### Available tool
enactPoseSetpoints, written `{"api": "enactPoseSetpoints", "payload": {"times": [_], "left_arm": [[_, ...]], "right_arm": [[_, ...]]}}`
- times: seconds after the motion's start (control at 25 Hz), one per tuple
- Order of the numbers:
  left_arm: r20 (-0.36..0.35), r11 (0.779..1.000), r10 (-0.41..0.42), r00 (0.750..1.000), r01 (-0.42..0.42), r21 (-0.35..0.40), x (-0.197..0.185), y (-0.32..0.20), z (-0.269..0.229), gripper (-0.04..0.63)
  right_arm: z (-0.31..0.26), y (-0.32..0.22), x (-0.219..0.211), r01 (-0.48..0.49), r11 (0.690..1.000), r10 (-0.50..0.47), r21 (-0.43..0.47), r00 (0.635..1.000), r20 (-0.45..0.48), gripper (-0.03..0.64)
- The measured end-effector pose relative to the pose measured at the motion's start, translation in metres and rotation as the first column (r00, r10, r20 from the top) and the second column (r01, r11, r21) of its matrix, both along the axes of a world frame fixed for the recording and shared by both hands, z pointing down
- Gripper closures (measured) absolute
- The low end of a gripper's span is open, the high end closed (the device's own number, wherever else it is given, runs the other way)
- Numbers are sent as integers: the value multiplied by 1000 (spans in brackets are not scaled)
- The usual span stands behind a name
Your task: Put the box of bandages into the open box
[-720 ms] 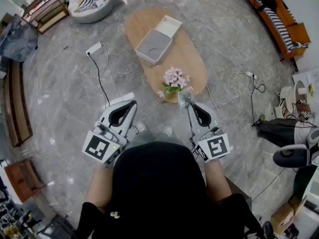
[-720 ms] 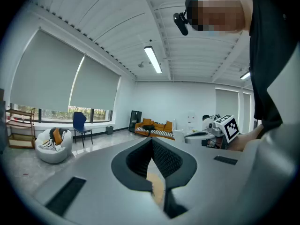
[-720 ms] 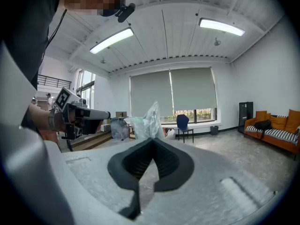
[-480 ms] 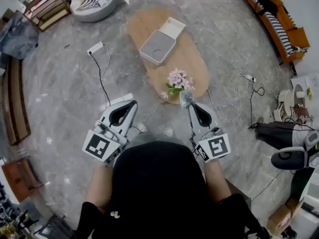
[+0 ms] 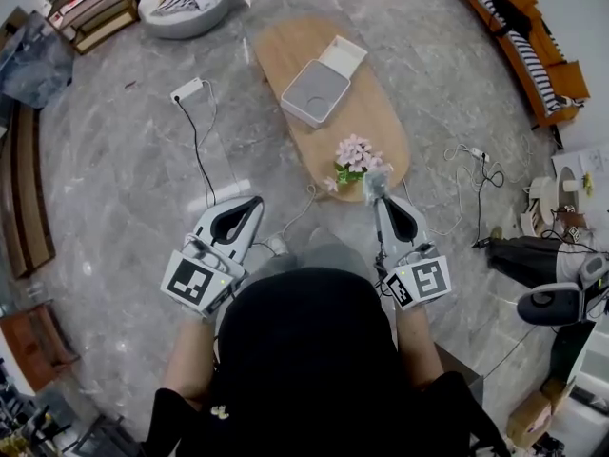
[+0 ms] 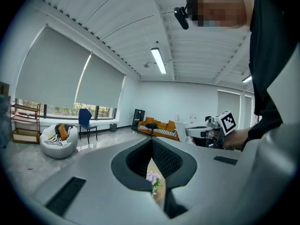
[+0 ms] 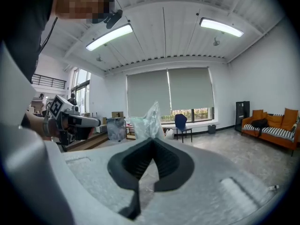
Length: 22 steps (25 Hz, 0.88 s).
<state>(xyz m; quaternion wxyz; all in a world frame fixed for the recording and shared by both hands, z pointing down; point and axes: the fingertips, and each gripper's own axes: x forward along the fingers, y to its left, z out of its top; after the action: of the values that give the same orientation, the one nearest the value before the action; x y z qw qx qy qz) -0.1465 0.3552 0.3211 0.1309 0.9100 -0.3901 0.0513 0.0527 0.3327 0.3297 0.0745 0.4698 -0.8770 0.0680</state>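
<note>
I'm clenching my right fingers (image 7: 169,165) on a clear-wrapped pack (image 5: 374,181), just this side of the flowers (image 5: 354,152). My left fingers (image 6: 168,161) are sitting pressed together, empty. The open box (image 5: 317,89) is lying on the bench (image 5: 373,127) beyond the flowers.

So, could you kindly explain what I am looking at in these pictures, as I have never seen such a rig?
There is no robot here: a person carries two hand-held two-jaw tools. The head view comes from a camera on the person's head, looking steeply down. The other two views come from cameras riding on each tool, looking along its jaws. The left tool is shut and empty. The right tool is shut on a crinkly clear packet, probably the bandages. Ahead stands an oval wooden table with an open box and flowers on it.
</note>
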Motion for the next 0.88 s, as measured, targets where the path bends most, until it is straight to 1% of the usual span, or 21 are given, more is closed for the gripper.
{"api": "enactPoseSetpoints", "payload": {"times": [0.24, 0.32, 0.4, 0.52, 0.64, 0.76, 0.88], "left_arm": [[5, 1000, -5, 1000, 5, -20, -4, -22, 11, 584], [14, 1000, -4, 1000, 5, -14, -9, -33, 18, 584], [12, 999, -18, 1000, 19, -27, -13, -48, 22, 584], [21, 1000, -19, 1000, 20, -16, -14, -75, 26, 584], [21, 997, -52, 998, 53, -52, -7, -105, 21, 584], [39, 998, -50, 998, 52, -39, 3, -132, 24, 584], [42, 996, -65, 997, 68, -65, 18, -159, 23, 584]], "right_arm": [[8, -31, 6, -38, 999, 38, -35, 999, 15, 620], [13, -47, 3, -35, 998, 36, -44, 999, 11, 620], [16, -65, 2, -28, 998, 28, -49, 1000, 5, 620], [17, -95, 3, -14, 999, 13, -46, 1000, -6, 620], [23, -123, 11, -2, 999, 2, -51, 1000, -12, 620], [29, -150, 24, -4, 998, 4, -62, 1000, -2, 620], [33, -175, 40, -3, 998, 4, -64, 1000, 7, 620]]}}
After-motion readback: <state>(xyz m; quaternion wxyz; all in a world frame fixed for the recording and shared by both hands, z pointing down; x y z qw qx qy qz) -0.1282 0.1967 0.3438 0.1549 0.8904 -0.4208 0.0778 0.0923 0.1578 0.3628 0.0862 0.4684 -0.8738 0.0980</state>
